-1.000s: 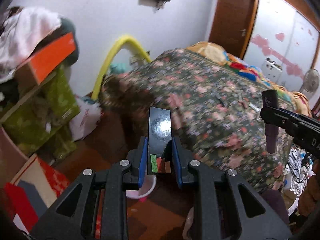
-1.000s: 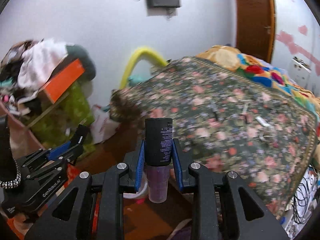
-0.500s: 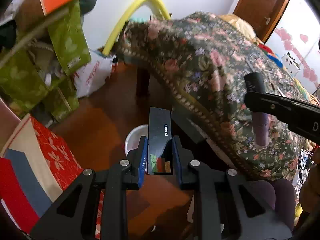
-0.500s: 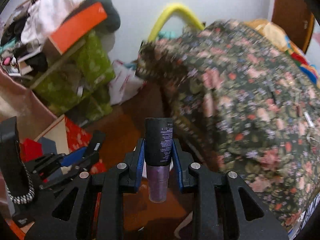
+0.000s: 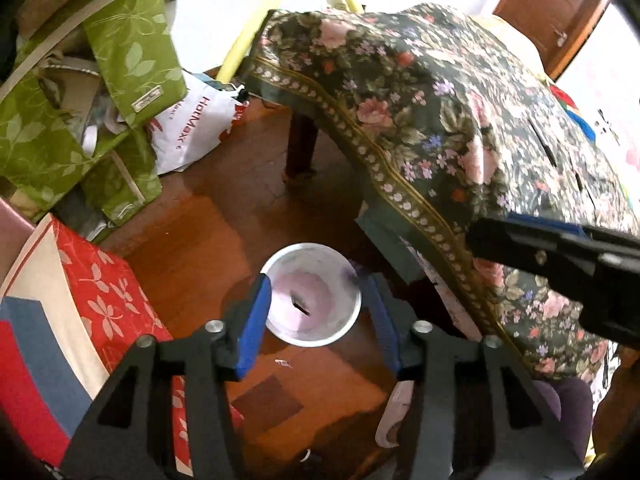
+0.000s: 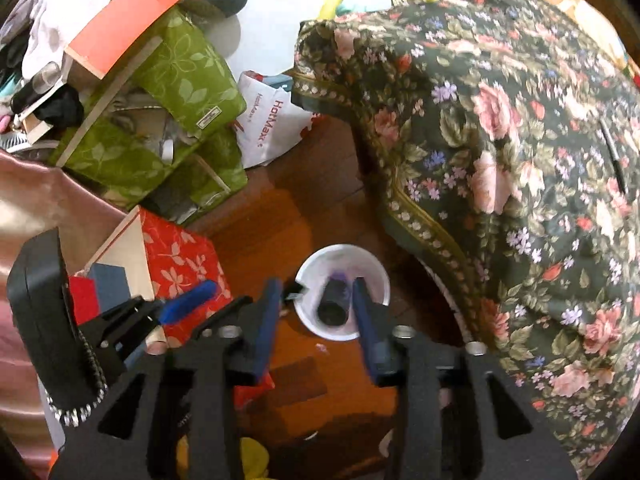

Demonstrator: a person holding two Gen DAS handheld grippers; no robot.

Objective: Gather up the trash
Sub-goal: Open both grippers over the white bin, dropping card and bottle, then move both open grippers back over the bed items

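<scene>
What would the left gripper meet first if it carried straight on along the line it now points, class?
Probably the white bucket on the wooden floor, framed between the open left gripper jaws. Nothing shows in between, though depth is unclear.

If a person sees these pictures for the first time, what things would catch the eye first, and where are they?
The eye goes first to the white bin on the wooden floor, just below both grippers, with a dark bottle dropping into it. The right gripper and the left gripper both stand with jaws that have just been opening, nothing between the pads. To the right, a large flowered bedspread hangs over the bed's edge, and green patterned bags are piled at the left.
</scene>
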